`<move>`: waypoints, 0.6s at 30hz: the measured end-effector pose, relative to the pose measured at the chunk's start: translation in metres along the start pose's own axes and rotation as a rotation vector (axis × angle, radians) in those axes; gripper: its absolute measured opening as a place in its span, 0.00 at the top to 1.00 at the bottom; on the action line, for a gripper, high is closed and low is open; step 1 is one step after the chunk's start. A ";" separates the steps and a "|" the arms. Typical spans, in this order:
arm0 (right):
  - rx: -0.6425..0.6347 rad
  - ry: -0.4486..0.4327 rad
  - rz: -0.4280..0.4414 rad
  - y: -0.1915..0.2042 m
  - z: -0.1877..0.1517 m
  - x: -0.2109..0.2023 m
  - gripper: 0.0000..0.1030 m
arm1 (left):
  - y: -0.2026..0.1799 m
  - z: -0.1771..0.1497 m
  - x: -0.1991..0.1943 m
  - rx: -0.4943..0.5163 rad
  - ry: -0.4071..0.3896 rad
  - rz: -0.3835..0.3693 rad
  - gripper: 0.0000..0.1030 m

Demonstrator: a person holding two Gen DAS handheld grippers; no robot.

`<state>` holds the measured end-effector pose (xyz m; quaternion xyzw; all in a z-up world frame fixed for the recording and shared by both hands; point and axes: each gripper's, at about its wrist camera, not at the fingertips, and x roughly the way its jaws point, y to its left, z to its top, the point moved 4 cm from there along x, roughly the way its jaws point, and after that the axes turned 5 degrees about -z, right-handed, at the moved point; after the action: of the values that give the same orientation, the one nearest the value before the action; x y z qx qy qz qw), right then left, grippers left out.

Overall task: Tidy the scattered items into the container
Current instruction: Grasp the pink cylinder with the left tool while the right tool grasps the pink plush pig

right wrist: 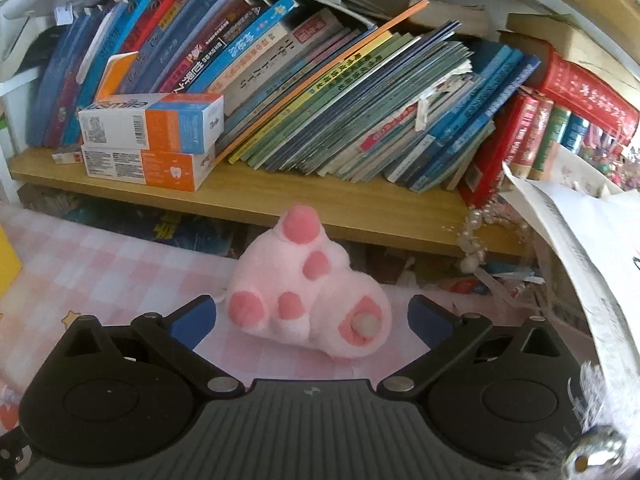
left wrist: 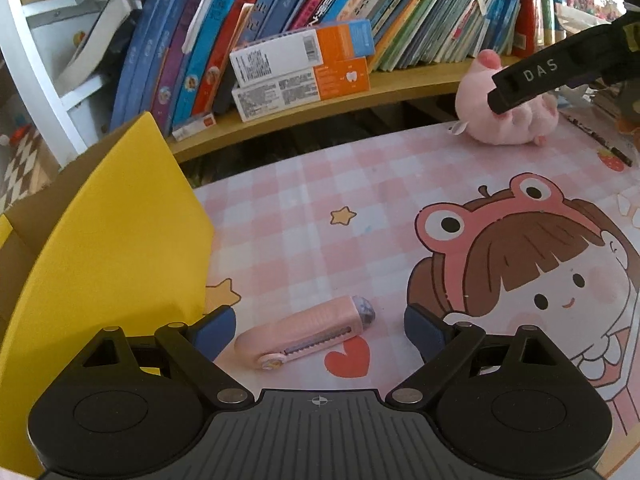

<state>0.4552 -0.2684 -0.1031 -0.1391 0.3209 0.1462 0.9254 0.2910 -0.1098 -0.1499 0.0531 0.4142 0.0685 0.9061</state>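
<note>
A pink utility knife (left wrist: 306,330) lies flat on the pink checked mat, between the open fingers of my left gripper (left wrist: 320,326), which is empty. A yellow cardboard box (left wrist: 100,256) stands at the left, its flap raised beside the left finger. A pink plush toy (right wrist: 310,300) lies on the mat near the shelf; it also shows in the left wrist view (left wrist: 506,114). My right gripper (right wrist: 314,318) is open with the plush between its fingers, not clamped. The right gripper shows as a black bar (left wrist: 536,80) over the plush in the left wrist view.
A wooden shelf (right wrist: 280,204) with leaning books and two stacked orange-and-white boxes (right wrist: 150,142) runs along the back. A pearl string (right wrist: 474,240) and loose papers (right wrist: 580,240) sit at the right. The mat carries a cartoon girl print (left wrist: 540,272).
</note>
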 end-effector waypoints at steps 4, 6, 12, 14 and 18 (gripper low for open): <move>-0.003 0.004 -0.005 0.001 0.006 0.015 0.00 | 0.002 0.001 0.004 -0.034 0.002 -0.019 0.09; -0.008 0.007 -0.006 0.002 0.008 0.023 0.00 | 0.001 0.000 0.004 -0.036 0.001 -0.026 0.10; -0.024 0.027 0.006 0.006 0.012 0.042 0.02 | 0.008 -0.005 0.003 -0.122 0.019 -0.088 0.15; -0.023 0.044 0.017 0.008 0.011 0.046 0.06 | 0.012 -0.006 0.003 -0.163 0.024 -0.115 0.17; -0.039 0.042 0.011 0.014 0.008 0.046 0.14 | 0.010 -0.006 0.001 -0.147 0.012 -0.135 0.28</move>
<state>0.4892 -0.2449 -0.1288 -0.1584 0.3383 0.1543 0.9147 0.2866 -0.0993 -0.1527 -0.0418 0.4160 0.0378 0.9076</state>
